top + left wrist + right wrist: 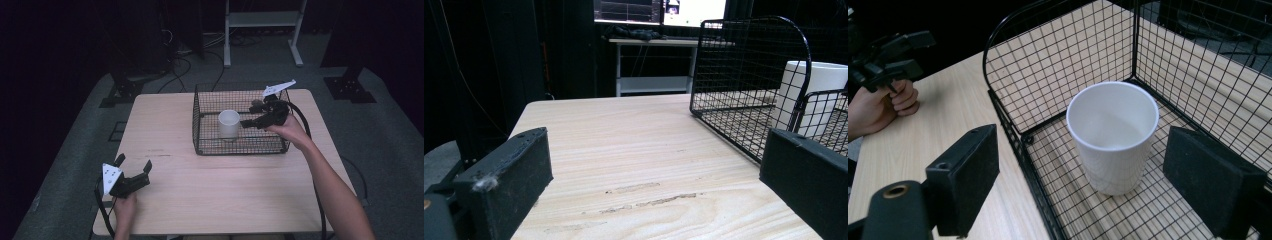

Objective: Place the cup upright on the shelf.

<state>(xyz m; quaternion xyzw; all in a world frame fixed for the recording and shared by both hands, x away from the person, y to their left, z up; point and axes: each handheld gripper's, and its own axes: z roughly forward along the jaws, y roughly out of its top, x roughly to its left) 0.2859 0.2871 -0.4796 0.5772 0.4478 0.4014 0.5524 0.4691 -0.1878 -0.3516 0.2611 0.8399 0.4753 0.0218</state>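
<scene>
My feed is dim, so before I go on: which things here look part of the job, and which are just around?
Likely in the job:
- white paper-like cup, upright inside the basket
- black wire mesh basket on the table
- right gripper, open, at the cup
- left gripper, open, apart near the table's front left

Just around:
- light wooden table
- white metal stand behind
- floor cables

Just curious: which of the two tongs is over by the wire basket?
The right tongs, reaching over the basket toward the white cup. The left tongs sit open at the table's near corner.
</scene>
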